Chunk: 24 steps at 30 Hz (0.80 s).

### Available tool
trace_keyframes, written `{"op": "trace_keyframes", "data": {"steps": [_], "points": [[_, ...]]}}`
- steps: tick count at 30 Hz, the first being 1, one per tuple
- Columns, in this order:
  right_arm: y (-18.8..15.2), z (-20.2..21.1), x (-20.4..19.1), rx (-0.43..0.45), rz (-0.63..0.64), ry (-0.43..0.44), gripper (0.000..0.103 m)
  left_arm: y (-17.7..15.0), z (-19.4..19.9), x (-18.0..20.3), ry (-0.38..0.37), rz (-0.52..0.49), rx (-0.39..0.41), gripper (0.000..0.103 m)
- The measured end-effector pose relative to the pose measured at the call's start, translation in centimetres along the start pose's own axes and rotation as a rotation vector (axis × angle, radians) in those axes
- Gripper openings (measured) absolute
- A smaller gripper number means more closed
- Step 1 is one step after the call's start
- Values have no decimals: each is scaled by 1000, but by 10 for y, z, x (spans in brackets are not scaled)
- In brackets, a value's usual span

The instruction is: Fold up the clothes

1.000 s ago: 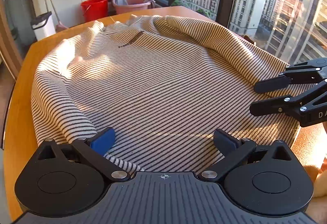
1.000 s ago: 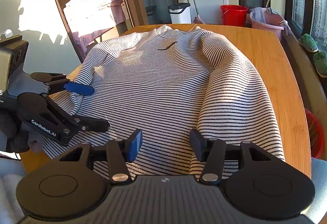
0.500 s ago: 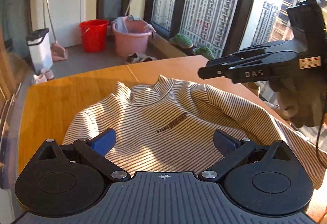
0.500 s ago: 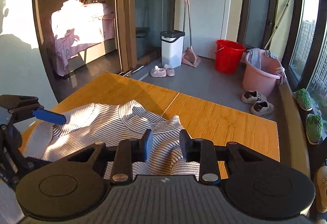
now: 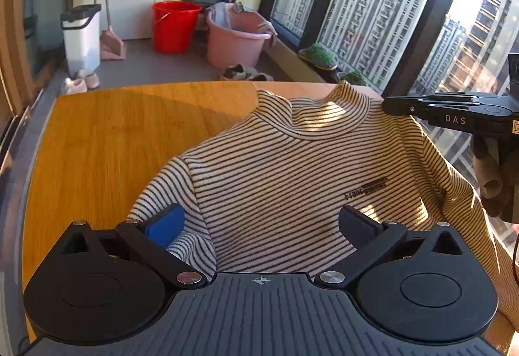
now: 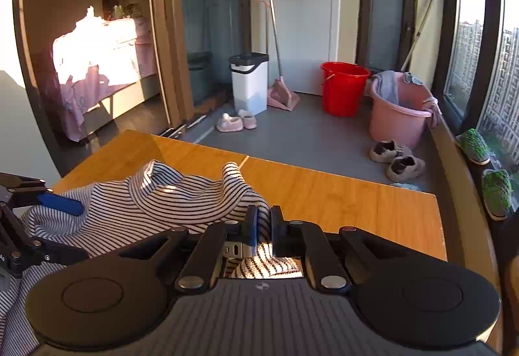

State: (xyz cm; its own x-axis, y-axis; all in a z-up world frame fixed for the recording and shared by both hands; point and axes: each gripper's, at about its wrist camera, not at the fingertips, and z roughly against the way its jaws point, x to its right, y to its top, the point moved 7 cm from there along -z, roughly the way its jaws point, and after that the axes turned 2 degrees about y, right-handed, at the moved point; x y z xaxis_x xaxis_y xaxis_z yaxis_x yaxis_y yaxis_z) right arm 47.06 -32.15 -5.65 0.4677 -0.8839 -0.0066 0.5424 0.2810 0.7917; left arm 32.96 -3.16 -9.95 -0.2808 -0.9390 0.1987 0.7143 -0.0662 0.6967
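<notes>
A black-and-white striped sweater (image 5: 275, 174) lies on the wooden table (image 5: 97, 145), its high collar (image 5: 321, 119) toward the far edge. My left gripper (image 5: 261, 226) is open, one blue pad and one dark pad spread over the chest and left shoulder, pressing on nothing. At the right of this view my right gripper (image 5: 386, 106) pinches cloth beside the collar. The right wrist view shows that gripper (image 6: 263, 223) shut on a fold of the striped sweater (image 6: 181, 197), which is pulled up into a ridge. The open left gripper (image 6: 65, 226) shows at the left edge.
Beyond the table's far edge, on the grey floor, stand a red bucket (image 6: 344, 86), a pink basin (image 6: 400, 116) with cloths, a white bin (image 6: 249, 81), a dustpan, slippers and shoes (image 6: 397, 159). Tall windows and a sill with green plants (image 5: 319, 55) run along the right.
Both grippers have travelled from the sweater's hem to its collar end. The right jaws have closed on cloth beside the collar. The left jaws have stayed open.
</notes>
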Motion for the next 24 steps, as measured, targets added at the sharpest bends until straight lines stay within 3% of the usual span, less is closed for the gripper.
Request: {"op": "trace_keyframes", "data": {"steps": [3,6,8,11,13,15,18,21,24], "points": [[-15,-13,30,-57,-22,-116,3,0,9,-4,36,-5,7,103],[-20,1,47,-30,-109,-91,3,4,24,0,45,-11,34,103],[-18,19,42,2,-123,-38,4,6,42,13,-1,-12,57,103],[-23,41,7,-8,-130,138,7,0,56,46,-153,-17,42,103],[-36,46,-21,-53,-136,248,11,-14,50,76,-245,-30,-11,103],[-54,45,-44,-116,-129,308,13,-34,45,94,-286,-49,-71,103],[-84,43,-63,-181,-51,271,13,-64,38,114,-307,-93,-145,103],[-96,54,-56,-153,-52,232,12,-77,47,120,-268,-150,-100,103],[-106,67,-46,-150,-94,192,10,-86,55,118,-261,-124,-85,103]]}}
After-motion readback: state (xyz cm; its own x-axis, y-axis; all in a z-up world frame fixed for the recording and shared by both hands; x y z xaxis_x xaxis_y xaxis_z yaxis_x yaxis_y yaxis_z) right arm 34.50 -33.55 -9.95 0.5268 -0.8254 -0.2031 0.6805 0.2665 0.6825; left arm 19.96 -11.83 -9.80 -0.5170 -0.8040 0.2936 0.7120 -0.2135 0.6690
